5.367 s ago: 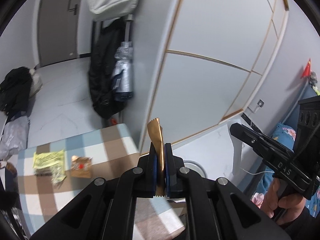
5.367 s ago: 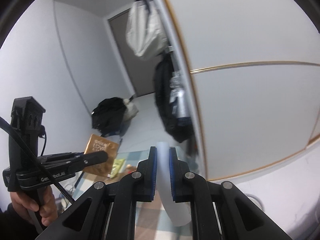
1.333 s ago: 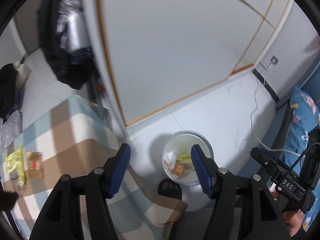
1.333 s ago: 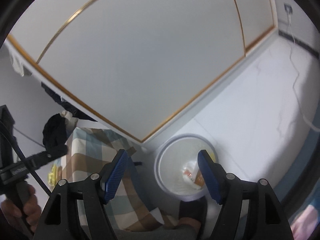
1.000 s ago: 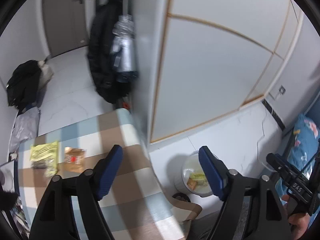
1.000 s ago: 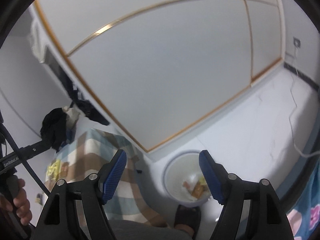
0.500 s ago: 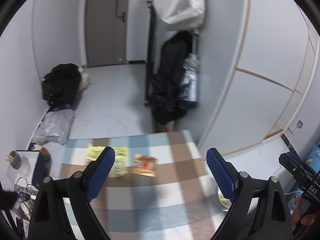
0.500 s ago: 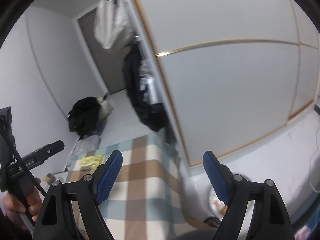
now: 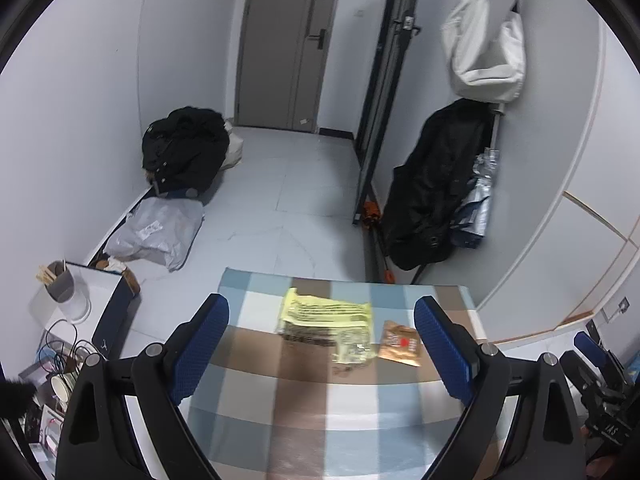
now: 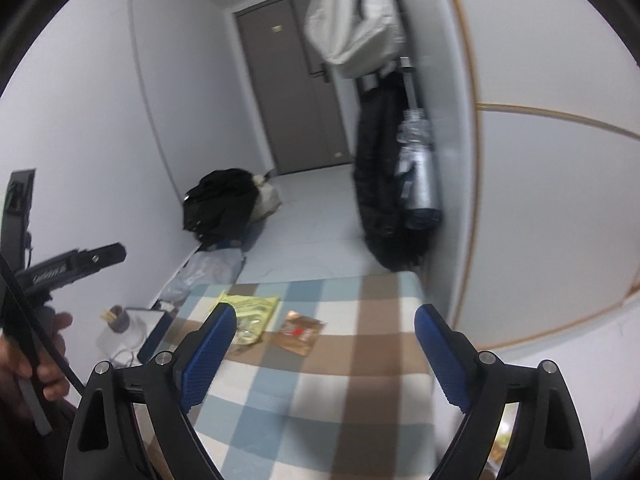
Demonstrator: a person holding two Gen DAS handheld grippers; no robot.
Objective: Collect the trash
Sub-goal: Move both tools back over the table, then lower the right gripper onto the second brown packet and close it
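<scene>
left claw [image 9: 322, 342] and right claw [image 10: 324, 350]: both released, just widened, nothing between | yellow wrapper [image 9: 326, 320] and brown packet [image 9: 401, 343]: flat on checked surface [image 9: 320, 408] ahead | risk: thin wrappers are pushed away if approached too level.

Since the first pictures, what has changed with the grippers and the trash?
Both grippers let go of their trash: the left gripper held an orange wrapper, the right gripper a white piece. Both went over the white bin and swung back to the checked table; their jaws have just been opening, nothing between them. The yellow crinkled packet and small brown sachet stayed put.
</scene>
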